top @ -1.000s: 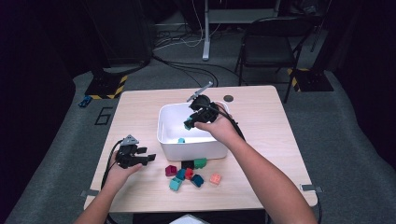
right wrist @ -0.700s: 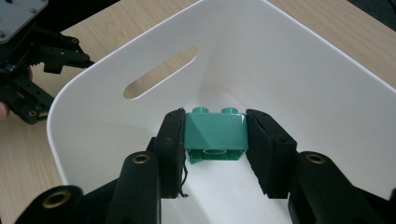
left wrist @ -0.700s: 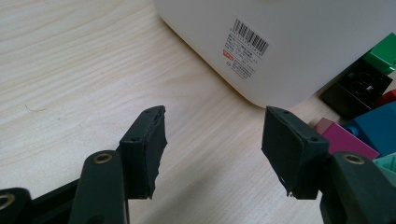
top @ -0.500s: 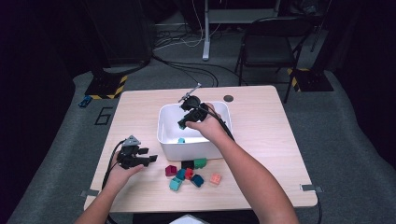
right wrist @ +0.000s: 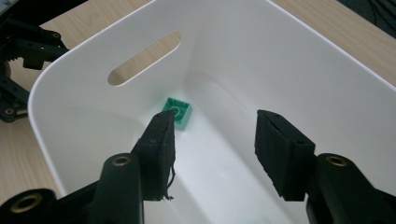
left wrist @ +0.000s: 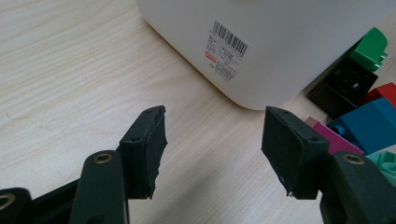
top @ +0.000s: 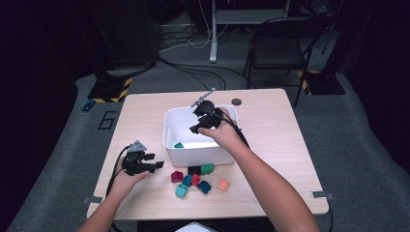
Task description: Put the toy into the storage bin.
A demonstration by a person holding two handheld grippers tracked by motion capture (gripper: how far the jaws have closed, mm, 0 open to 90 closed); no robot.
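A white bin point(top: 167, 130) stands mid-table. On its floor near the left wall lies one green brick point(top: 179, 145), which the right gripper view shows just below a handle slot point(right wrist: 177, 112). My right gripper point(top: 195, 128) hangs over the bin point(right wrist: 289, 60). Its jaws point(right wrist: 214, 116) have just been opening and nothing is between them. On the table left of the bin rests my left gripper point(top: 157, 161), open and empty point(left wrist: 215, 111), aimed at the bin's near corner point(left wrist: 280, 46). Several loose bricks point(top: 195, 180) lie in front of the bin.
The pile includes a black brick point(left wrist: 343, 86), a green one point(left wrist: 371, 46), a blue one point(left wrist: 369, 123) and a salmon one point(top: 223, 184). A dark round disc point(top: 236, 102) sits behind the bin. Beyond the table stand a folding chair point(top: 280, 48) and floor cables.
The right hand has shifted slightly left over the bin. The green brick lies where it lay before, and the left hand has kept still.
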